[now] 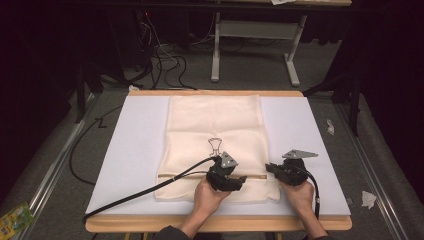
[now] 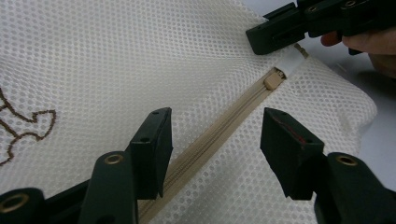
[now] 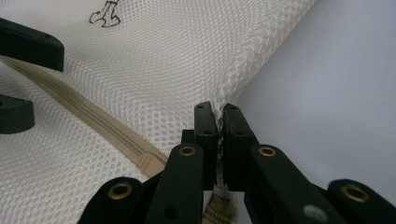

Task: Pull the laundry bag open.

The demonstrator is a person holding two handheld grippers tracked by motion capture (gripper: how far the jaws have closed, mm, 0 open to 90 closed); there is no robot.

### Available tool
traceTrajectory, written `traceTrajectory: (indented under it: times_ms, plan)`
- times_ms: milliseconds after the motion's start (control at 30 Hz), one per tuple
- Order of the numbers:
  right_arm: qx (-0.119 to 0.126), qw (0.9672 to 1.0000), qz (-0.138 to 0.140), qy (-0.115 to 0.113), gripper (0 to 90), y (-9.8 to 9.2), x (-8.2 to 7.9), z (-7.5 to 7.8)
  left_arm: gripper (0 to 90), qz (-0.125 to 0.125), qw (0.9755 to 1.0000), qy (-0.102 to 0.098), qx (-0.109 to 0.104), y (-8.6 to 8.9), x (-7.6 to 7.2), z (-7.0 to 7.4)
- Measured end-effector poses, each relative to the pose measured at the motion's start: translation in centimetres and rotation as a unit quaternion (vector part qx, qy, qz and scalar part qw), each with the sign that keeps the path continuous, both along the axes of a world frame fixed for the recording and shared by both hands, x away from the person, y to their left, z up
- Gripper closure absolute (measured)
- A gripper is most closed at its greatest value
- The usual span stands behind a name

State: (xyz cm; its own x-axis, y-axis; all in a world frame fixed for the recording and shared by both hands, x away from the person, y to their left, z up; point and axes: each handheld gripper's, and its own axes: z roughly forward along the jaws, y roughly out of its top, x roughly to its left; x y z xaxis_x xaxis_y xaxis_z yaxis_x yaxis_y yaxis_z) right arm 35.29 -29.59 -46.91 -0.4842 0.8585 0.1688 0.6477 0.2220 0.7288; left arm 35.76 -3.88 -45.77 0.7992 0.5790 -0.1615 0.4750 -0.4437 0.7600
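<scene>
So the right gripper (image 3: pixel 219 122) is pinching the mesh laundry bag (image 1: pixel 215 125) at its edge, right by the zipper (image 2: pixel 219 135) end, probably to anchor it. The left gripper (image 2: pixel 215 140) straddles the zipper, jaws spread, not touching. The bag lies flat on the white mat (image 1: pixel 135 150), plenty of room leftward.

Left tool (image 1: pixel 239 181): black, grey three-cornered plate, thick black cable.
Right tool (image 3: pixel 219 122): black jaws, brass rivets.
Sleeves: dark.
</scene>
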Motion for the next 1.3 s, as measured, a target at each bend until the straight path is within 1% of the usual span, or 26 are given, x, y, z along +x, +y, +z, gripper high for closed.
traceTrajectory:
  times_ms: [67, 133, 167, 200, 267, 367, 433, 500, 567, 633, 667, 700, 733, 800, 867, 900, 967, 1033, 1100, 1133, 1200, 1300]
  plan:
    - [-0.001, 1.0000, 0.000, -0.002, 87.4, 0.0, 0.0, 0.2, 45.1, 0.001, 1.0000, -0.001, -0.010, 0.0, 0.0, 0.2]
    - [-0.001, 1.0000, 0.002, -0.003, 87.5, 0.0, 0.0, 0.3, 45.7, 0.000, 0.9999, -0.001, -0.011, 0.0, 0.0, 0.2]
    - [0.001, 1.0000, 0.002, -0.006, 87.5, 0.0, 0.0, 0.5, 45.9, -0.004, 1.0000, -0.004, 0.003, -0.4, -0.1, 0.4]
    - [0.000, 1.0000, 0.003, -0.007, 87.5, 0.0, 0.0, 0.6, 46.2, -0.010, 0.9998, -0.010, 0.011, -0.8, -0.2, 0.5]
    - [0.000, 0.9999, 0.005, -0.010, 87.5, 0.0, 0.0, 0.7, 46.7, -0.022, 0.9996, -0.013, 0.009, -1.5, -0.6, 0.7]
    - [0.009, 0.9999, 0.003, -0.010, 87.5, -0.1, 0.0, 0.9, 48.1, -0.032, 0.9995, -0.003, 0.006, -2.5, -0.6, 0.7]
    - [0.012, 0.9999, 0.004, -0.010, 87.6, -0.1, -0.1, 1.0, 51.3, -0.041, 0.9991, -0.004, 0.011, -3.2, -0.7, 0.7]
    - [0.013, 0.9998, 0.004, -0.011, 87.6, -0.1, -0.1, 1.1, 57.7, -0.050, 0.9985, -0.022, 0.005, -3.8, -1.0, 0.7]
    - [0.016, 0.9998, 0.005, -0.014, 87.6, -0.2, -0.2, 1.1, 62.1, -0.055, 0.9981, -0.027, 0.007, -4.5, -1.1, 0.6]
    - [0.017, 0.9997, 0.006, -0.017, 87.6, -0.2, -0.2, 1.2, 64.6, -0.054, 0.9983, -0.020, -0.007, -4.8, -1.0, 0.4]
    - [0.017, 0.9997, 0.006, -0.017, 87.6, -0.2, -0.2, 1.2, 65.1, -0.054, 0.9983, -0.020, -0.007, -4.8, -1.0, 0.4]
    - [0.017, 0.9997, 0.008, -0.018, 87.6, -0.2, -0.3, 1.3, 65.5, -0.048, 0.9987, -0.017, -0.006, -4.9, -0.8, 0.2]
    - [0.016, 0.9997, 0.009, -0.017, 87.6, -0.2, -0.3, 1.4, 65.6, -0.047, 0.9988, -0.015, -0.002, -4.9, -0.7, 0.1]
    - [0.016, 0.9995, 0.011, -0.023, 87.7, -0.2, -0.3, 1.6, 65.5, -0.046, 0.9989, -0.011, 0.001, -4.9, -0.6, -0.2]
    - [0.020, 0.9995, 0.010, -0.023, 87.7, -0.1, -0.4, 1.8, 64.4, -0.045, 0.9990, -0.007, -0.002, -5.0, -0.5, -0.3]
    - [0.019, 0.9995, 0.012, -0.024, 87.7, 0.0, -0.4, 1.8, 64.3, -0.044, 0.9990, -0.007, -0.004, -5.0, -0.4, -0.3]
    - [0.019, 0.9994, 0.014, -0.026, 87.7, 0.0, -0.5, 2.0, 65.2, -0.043, 0.9989, -0.015, -0.011, -5.1, -0.3, -0.4]
    - [0.021, 0.9993, 0.014, -0.026, 87.7, 0.0, -0.4, 2.0, 66.0, -0.041, 0.9990, -0.008, -0.014, -5.2, -0.1, -0.6]
    - [0.021, 0.9993, 0.015, -0.027, 87.7, 0.0, -0.4, 2.0, 66.0, -0.040, 0.9991, -0.007, -0.010, -5.3, 0.0, -0.7]
    - [0.017, 0.9993, 0.018, -0.028, 87.7, 0.1, -0.4, 2.0, 66.4, -0.043, 0.9990, -0.010, -0.008, -5.6, -0.1, -0.8]
    - [0.018, 0.9993, 0.018, -0.027, 87.8, 0.2, -0.3, 2.0, 66.6, -0.048, 0.9988, -0.010, -0.008, -5.9, -0.2, -0.9]
    - [0.022, 0.9993, 0.016, -0.027, 87.8, 0.2, -0.4, 2.0, 67.7, -0.049, 0.9988, 0.001, -0.010, -6.3, 0.0, -1.0]
